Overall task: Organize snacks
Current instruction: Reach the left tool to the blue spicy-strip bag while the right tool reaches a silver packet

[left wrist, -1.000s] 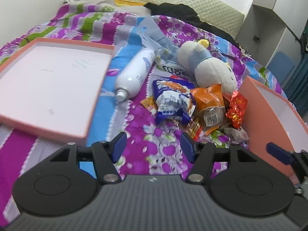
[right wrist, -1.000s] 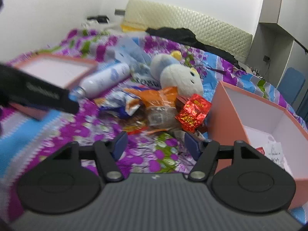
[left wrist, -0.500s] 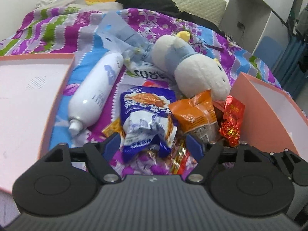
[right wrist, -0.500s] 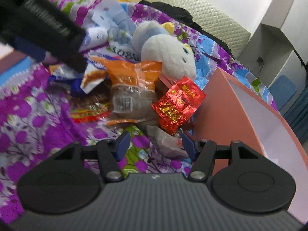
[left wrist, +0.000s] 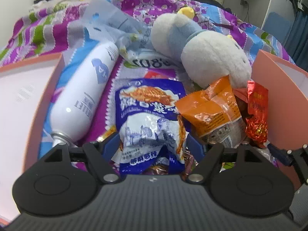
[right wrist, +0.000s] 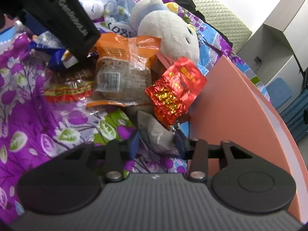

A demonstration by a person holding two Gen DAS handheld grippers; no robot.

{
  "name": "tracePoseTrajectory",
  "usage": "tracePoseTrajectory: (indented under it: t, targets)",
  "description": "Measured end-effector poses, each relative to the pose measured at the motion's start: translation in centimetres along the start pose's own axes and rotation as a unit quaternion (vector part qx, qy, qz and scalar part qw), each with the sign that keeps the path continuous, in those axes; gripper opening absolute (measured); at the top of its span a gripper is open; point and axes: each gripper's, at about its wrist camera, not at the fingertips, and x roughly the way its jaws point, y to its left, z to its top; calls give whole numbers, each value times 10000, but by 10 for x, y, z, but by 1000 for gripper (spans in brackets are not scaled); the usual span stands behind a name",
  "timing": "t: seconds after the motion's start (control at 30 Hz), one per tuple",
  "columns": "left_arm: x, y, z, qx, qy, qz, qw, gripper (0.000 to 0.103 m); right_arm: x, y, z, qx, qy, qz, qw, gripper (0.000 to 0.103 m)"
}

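A pile of snacks lies on the bed. My left gripper is open, its fingers either side of a blue snack bag. An orange snack pack lies right of the bag, with a red foil pack beyond. My right gripper has partly closed around a grey translucent packet, its fingers close beside the packet; contact is unclear. The red foil pack and orange pack lie just ahead. A flat red-yellow wrapper lies to the left.
A pink box stands at the right, seen also in the left wrist view. A pink lid lies at the left. A white spray can and a plush toy lie behind the snacks. The left gripper's body crosses the right wrist view.
Both grippers moved forward and down into the snack pile. The left now straddles the blue bag. The right gripper's fingers narrowed around the grey packet.
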Motion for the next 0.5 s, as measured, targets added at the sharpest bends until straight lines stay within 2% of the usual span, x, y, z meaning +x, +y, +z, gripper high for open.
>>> tracePoseTrajectory:
  t: [0.2,0.5]
  targets:
    - [-1,1,-4,-38,16,4,10000,66,-12,2,-3,8,-31,69,10000,27]
    - [-33,-2,-18,23,53,184,9998,59,-36,-13,-5,286,-37,322,9991,20]
